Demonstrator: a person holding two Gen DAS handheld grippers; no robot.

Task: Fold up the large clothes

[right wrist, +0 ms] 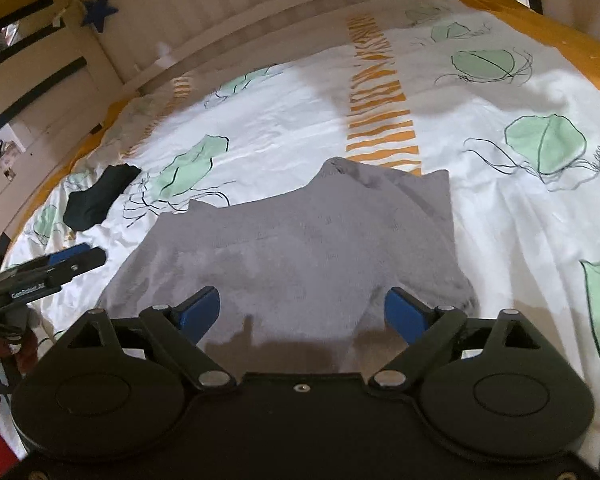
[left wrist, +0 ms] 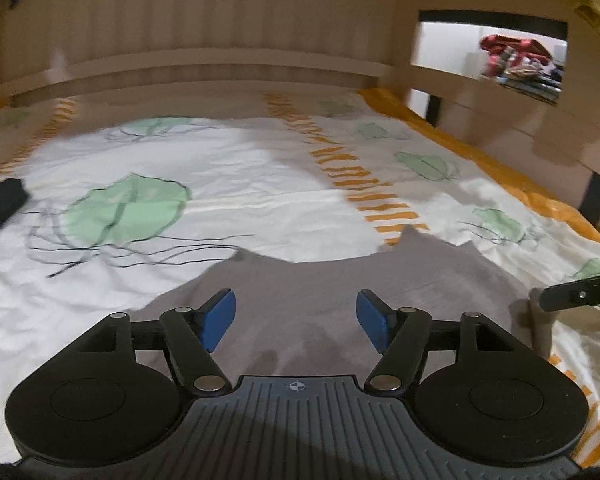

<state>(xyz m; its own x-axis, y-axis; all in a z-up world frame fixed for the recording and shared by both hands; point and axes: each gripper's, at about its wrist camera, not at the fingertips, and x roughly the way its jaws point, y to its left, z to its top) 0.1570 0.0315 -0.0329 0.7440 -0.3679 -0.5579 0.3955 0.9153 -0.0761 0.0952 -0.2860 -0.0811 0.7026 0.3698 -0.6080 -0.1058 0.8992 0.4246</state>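
Grey garment (right wrist: 300, 248) lies on the patterned bed sheet (right wrist: 500, 220), seemingly partly folded; left gripper (left wrist: 296, 320) and right gripper (right wrist: 302, 312) hover above, jaws spread, empty.

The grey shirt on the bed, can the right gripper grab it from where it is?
Probably yes. The right gripper is open, right over the near edge of the grey shirt, with nothing in between. The left gripper is open over the shirt's other side, clear of it.
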